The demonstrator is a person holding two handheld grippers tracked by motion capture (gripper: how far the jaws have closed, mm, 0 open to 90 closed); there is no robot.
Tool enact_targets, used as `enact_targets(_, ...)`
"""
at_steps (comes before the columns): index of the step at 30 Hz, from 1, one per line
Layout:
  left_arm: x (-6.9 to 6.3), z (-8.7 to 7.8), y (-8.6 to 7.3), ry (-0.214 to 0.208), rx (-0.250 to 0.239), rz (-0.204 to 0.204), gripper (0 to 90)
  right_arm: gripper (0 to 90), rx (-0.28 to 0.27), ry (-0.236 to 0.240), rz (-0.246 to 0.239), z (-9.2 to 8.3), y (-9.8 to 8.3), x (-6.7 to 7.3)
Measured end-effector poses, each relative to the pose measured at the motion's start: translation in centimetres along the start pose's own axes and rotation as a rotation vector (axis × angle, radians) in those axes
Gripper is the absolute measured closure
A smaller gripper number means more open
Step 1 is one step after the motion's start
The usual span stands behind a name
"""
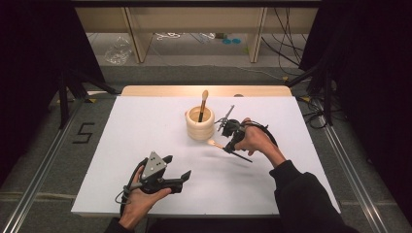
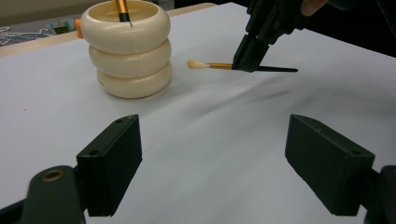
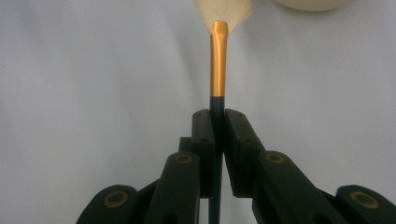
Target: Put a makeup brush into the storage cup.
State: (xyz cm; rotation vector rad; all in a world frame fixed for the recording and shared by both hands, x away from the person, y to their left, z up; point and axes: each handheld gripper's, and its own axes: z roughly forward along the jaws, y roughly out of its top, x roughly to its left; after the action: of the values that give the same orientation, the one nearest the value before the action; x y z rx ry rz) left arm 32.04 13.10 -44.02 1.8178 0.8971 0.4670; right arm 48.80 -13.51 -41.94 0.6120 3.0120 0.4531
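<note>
Brush (image 2: 219,66) handle sits clamped level in the right gripper (image 2: 247,58), just off the desk (image 1: 145,126) beside the ringed holder (image 1: 199,124), likely so it can be tipped upright and dropped in next to the other brush (image 1: 203,104). Left gripper (image 1: 177,178) rests spread and empty, clear of the work.

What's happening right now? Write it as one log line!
right hand-held gripper: shut on brush, lifted off table | left hand-held gripper: open, empty | cup: holds another brush
</note>
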Motion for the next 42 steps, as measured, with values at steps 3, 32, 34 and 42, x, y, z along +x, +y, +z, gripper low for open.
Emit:
enact_targets(3, 0.0, -0.1, 0.0, 0.01, 0.006, 0.002, 18.7, 83.2, -0.044, 0.015, 0.022, -0.8, -0.1, 0.5)
enact_targets(32, 0.2, -0.1, 0.1, 0.015, -0.009, 0.022, 18.7, 83.3, -0.259, -0.009, -0.039, -4.9, 1.4, 1.5)
enact_targets(34, 0.2, -0.1, 0.1, 0.013, -0.006, 0.023, 18.7, 83.2, -0.263, -0.014, -0.042, -4.9, 1.6, 1.5)
enact_targets(42, 0.1, 0.0, 0.1, 0.005, -0.008, 0.026, 18.7, 83.2, -0.28, -0.01, -0.052, -5.2, 1.9, 1.6)
